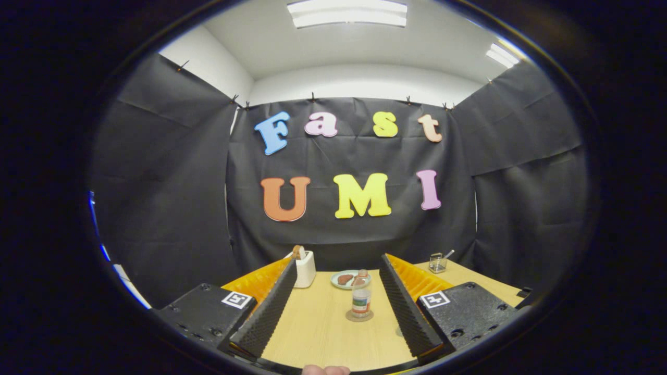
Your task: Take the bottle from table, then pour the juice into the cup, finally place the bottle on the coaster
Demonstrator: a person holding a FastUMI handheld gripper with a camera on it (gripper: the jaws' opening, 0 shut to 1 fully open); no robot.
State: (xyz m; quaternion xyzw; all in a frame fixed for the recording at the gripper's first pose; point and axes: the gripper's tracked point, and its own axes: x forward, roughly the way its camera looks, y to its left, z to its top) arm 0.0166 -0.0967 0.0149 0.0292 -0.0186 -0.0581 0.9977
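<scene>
Two fingers spread wide, gripper point(333, 312) holding nothing. I see the bottle point(361, 300) upright on the coaster point(359, 315), just ahead between them; plate point(350, 279) behind the bottle. Reads as placed, my guess.

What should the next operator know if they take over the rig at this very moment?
Gripper: open, holding nothing, fingers spread wide above the table.
Bottle: upright on the coaster, between and ahead of the fingers, untouched by them.
Behind the bottle: a plate with food. Beyond the left finger: a white toaster with bread in it. Far right: a small glass container with a spoon; possibly the cup, too small to tell.
Done: bottle appears placed on the coaster. Whether juice was poured cannot be told.
Left: likely nothing but confirming the pour and backing away.
</scene>
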